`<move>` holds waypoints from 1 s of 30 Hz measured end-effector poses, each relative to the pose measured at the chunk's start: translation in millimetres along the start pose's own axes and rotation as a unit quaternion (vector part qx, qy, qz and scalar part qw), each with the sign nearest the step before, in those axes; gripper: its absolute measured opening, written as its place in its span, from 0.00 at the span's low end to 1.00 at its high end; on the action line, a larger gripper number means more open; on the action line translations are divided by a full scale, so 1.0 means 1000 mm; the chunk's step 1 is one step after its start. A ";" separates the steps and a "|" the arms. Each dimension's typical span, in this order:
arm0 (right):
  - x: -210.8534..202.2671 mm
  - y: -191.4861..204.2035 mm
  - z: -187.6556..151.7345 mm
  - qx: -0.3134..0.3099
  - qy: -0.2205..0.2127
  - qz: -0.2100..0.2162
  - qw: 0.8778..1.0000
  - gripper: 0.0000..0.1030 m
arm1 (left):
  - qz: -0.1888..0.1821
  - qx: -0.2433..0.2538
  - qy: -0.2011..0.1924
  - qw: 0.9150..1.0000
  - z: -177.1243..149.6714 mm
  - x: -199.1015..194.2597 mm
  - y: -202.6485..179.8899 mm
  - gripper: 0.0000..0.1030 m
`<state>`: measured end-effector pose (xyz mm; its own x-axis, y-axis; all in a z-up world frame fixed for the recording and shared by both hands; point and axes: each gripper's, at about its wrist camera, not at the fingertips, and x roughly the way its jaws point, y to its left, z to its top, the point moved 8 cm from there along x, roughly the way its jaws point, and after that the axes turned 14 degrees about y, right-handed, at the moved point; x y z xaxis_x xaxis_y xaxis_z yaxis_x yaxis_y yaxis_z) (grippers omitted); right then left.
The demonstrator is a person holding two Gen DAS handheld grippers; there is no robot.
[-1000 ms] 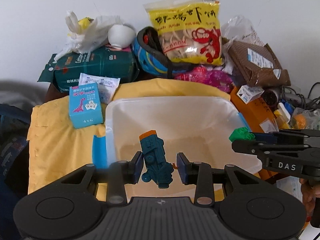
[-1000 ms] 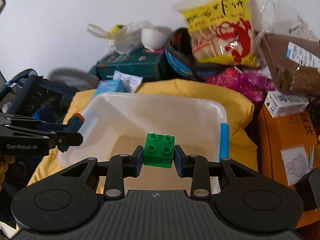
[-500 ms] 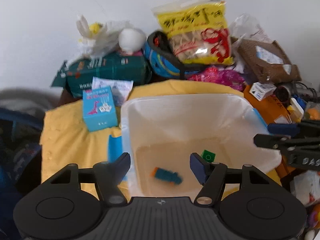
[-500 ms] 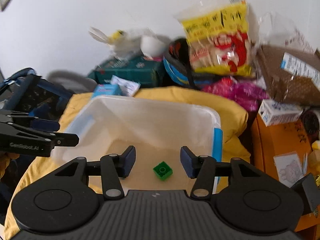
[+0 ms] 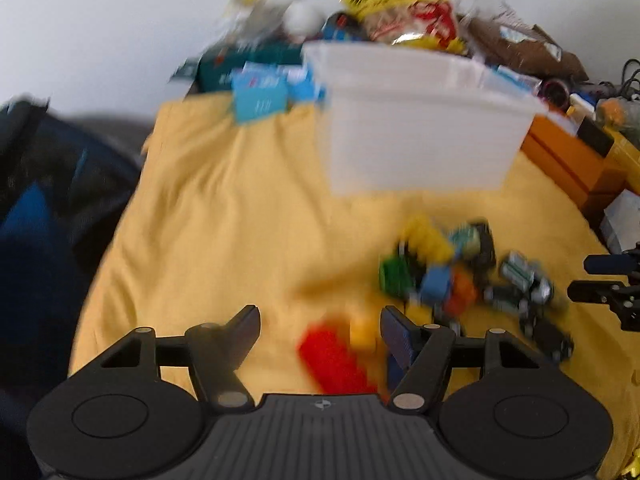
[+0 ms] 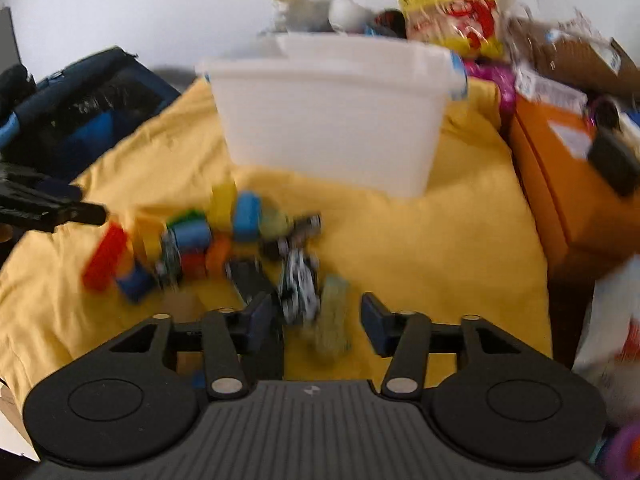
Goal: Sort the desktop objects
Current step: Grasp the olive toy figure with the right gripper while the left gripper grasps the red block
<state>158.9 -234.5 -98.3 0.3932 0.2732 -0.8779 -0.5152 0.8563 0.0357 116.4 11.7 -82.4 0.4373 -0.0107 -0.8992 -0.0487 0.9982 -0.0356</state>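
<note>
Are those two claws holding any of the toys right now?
No. The left gripper and right gripper are both open and empty, above the toy pile.

one white bin (image 6: 332, 120), one red brick (image 5: 334, 358), two hand-held grippers (image 5: 318, 326) (image 6: 316, 320)

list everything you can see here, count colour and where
storage bin: one, white, far end of the cloth
cloth: one, yellow, covering the surface
toy pile: many blurred blocks and small cars, mixed colours, on the cloth before the bin
red block: one, by the left gripper
snack bag: one, yellow, behind the bin
orange box: one, right of the cloth
left hand-held gripper: open, empty
right hand-held gripper: open, empty
</note>
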 end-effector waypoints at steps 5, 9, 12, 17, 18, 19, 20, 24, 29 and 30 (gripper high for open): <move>0.009 -0.001 -0.007 -0.017 0.008 -0.015 1.000 0.46 | -0.007 0.004 0.021 1.000 -0.026 0.013 -0.010 0.68; 0.025 -0.008 -0.006 -0.008 0.020 -0.017 1.000 0.45 | -0.005 0.011 0.031 0.999 -0.029 0.026 -0.014 0.68; 0.036 -0.011 -0.004 0.004 0.029 -0.014 0.999 0.45 | -0.012 0.001 0.032 0.999 -0.027 0.035 -0.013 0.68; 0.047 -0.007 0.002 -0.001 0.036 -0.002 0.999 0.46 | -0.022 -0.015 0.033 0.999 -0.022 0.042 -0.008 0.56; 0.048 -0.007 0.002 -0.001 0.038 0.001 0.999 0.41 | -0.028 -0.014 0.036 0.999 -0.022 0.044 -0.008 0.52; 0.048 -0.008 0.002 0.001 0.037 0.005 0.999 0.40 | -0.032 -0.010 0.038 0.999 -0.023 0.046 -0.009 0.49; 0.046 -0.009 0.002 0.004 0.034 0.009 0.999 0.40 | -0.030 -0.005 0.038 0.999 -0.024 0.046 -0.009 0.41; 0.034 -0.014 -0.001 0.013 0.022 0.017 1.000 0.40 | -0.033 -0.001 0.033 0.999 -0.025 0.042 -0.005 0.33; 0.018 -0.024 -0.004 0.041 0.000 0.014 0.999 0.40 | -0.035 0.000 0.017 0.999 -0.024 0.028 -0.003 0.33; 0.012 -0.025 -0.003 0.047 -0.007 0.016 0.999 0.40 | -0.035 0.001 0.011 0.999 -0.023 0.023 -0.003 0.33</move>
<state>174.5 -254.3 -111.3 0.3887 0.3072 -0.8686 -0.4538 0.8843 0.1097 106.2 7.2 -112.8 0.4200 -0.0826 -0.9038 -0.0158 0.9950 -0.0983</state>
